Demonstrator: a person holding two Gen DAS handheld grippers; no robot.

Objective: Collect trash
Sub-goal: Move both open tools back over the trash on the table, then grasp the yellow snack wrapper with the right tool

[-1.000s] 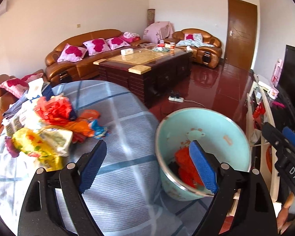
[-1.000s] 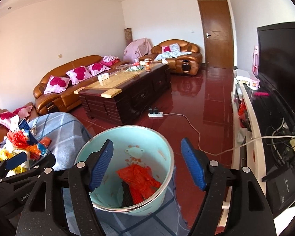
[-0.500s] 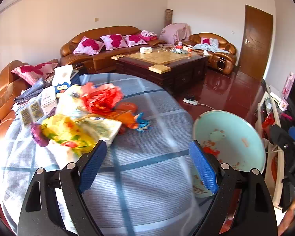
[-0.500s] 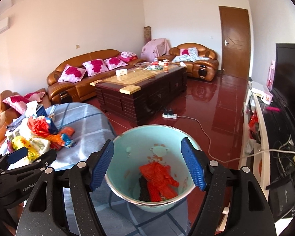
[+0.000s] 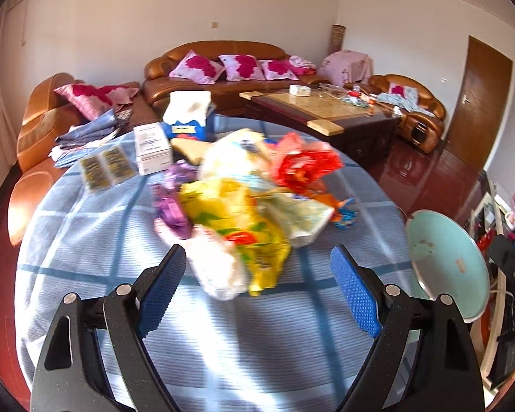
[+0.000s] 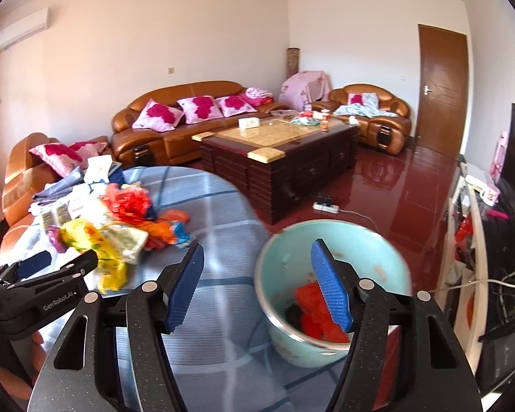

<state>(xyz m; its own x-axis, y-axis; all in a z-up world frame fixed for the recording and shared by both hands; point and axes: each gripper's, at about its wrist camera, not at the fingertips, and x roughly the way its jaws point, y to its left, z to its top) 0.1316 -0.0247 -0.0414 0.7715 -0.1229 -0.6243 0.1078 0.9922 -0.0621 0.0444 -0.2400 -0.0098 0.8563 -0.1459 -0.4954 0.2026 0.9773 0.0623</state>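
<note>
A heap of crumpled wrappers and plastic bags [image 5: 243,199], yellow, red, white and purple, lies on the round table with the blue checked cloth [image 5: 257,343]. My left gripper [image 5: 257,252] is open just short of the heap, its pads touching nothing. A pale green bucket [image 6: 298,350] stands at the table's right edge with red trash [image 6: 312,305] inside. My right gripper [image 6: 257,245] hovers near the bucket's left rim, jaws closing with nothing between them. The heap [image 6: 120,223] and the left gripper [image 6: 65,261] show at the left of the right wrist view.
A white box [image 5: 152,149], flat packets [image 5: 106,168] and a blue-and-white bag [image 5: 189,113] lie at the table's far side. Beyond are a dark coffee table [image 6: 281,151], leather sofas [image 6: 189,116], a power strip [image 6: 326,206] on the red floor, and a TV stand [image 6: 470,226] at right.
Both grippers have swung left. The left one went from over the bucket to face the trash heap. The bucket now sits right of the right gripper, whose jaws have narrowed slightly.
</note>
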